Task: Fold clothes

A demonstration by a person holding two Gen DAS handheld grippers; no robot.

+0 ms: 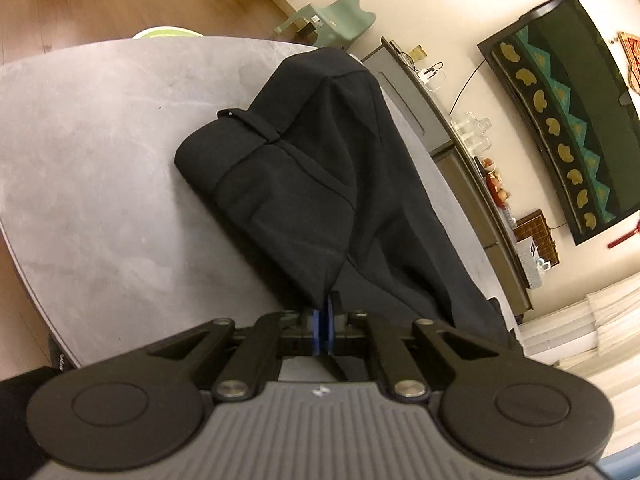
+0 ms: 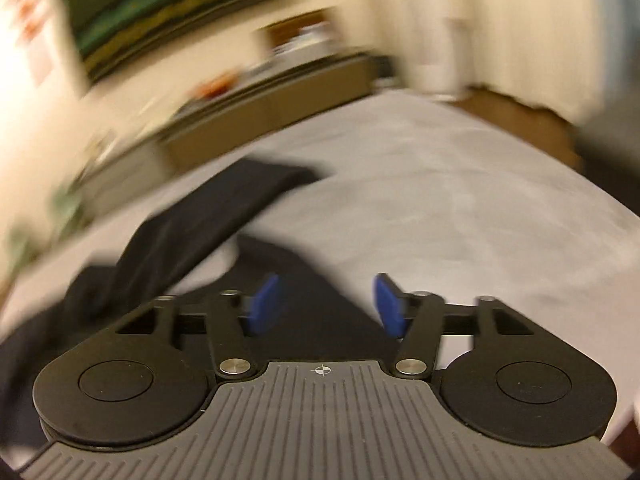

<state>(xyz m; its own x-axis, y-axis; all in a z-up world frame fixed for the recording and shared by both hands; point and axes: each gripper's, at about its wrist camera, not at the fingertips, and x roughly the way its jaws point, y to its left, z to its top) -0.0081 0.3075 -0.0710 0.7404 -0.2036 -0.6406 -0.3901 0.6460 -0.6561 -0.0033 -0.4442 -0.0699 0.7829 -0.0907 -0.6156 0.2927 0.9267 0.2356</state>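
The left gripper (image 1: 325, 312) is clamped on a corner of the black trousers (image 1: 304, 184), its blue pads pressed together with the cloth pinched between them. From that pinch the trousers run away from the gripper across the grey tabletop (image 1: 100, 152): the waistband end, with a belt loop showing, is doubled over into a thick fold ahead and slightly to the left, while a longer flap of cloth trails off to the right toward the tabletop's far edge. So the long axis of the garment lies roughly along the line the left gripper points, tilting rightward.

The right gripper (image 2: 325, 304) stands wide open with nothing between its blue pads; it holds no cloth. In its blurred view the trousers (image 2: 192, 220) lie beneath and to the left of it, one leg stretching up and left toward the tabletop's edge, and a dark panel sits directly under the jaws. The left hand alone has the garment; the right is close above it but free.

Open room lies mostly on two sides: a broad bare stretch of tabletop (image 2: 460, 200) to the right in the right wrist view, and another to the left of the fold in the left wrist view. My judgement is that the next fold needs the free gripper to take the trailing leg and carry it over the folded part, keeping clear of the near rim.
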